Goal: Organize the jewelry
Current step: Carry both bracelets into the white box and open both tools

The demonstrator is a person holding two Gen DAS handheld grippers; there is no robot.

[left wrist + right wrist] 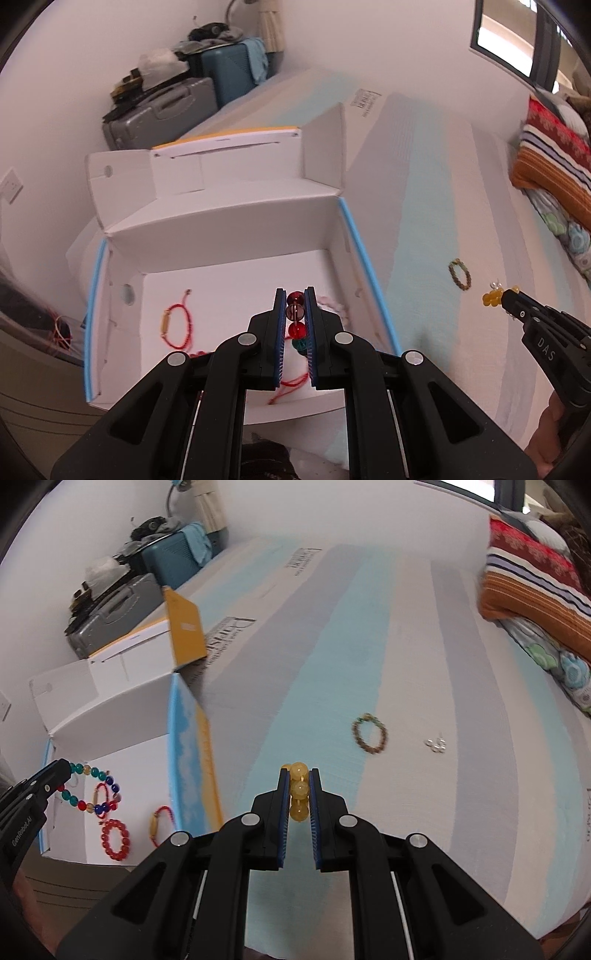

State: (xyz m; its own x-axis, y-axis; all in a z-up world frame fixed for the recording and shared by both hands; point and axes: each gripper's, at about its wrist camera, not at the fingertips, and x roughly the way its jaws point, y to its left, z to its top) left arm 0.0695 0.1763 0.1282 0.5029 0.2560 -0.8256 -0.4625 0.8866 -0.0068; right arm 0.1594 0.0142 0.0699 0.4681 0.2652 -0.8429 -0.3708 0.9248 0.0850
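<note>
carry step: left gripper [295, 306] fingers clamped on multicolour bead bracelet [92, 788] over white box [236, 229]; right gripper [299, 788] clamped on yellow bead bracelet [298, 792] over bed [443, 664]. next: drop both in box.

"DAS" on right claw [496, 297]; seemingly "GenRobot.AI" on left claw [70, 771]

Both views are bright with soft, even daylight; a window [513, 40] at one o'clock in the left wrist view is blown out to white. Shadows are faint, only a pale grey shade inside the white cardboard box [229, 236]. Fisheye distortion bows the bed's striped mattress [369, 657] and darkens the corners into a black ring. Motion blur smears the folded blankets [532, 587] at two o'clock and the box edges in the right wrist view. Colours carry a slight pinkish cast on the walls.
</note>
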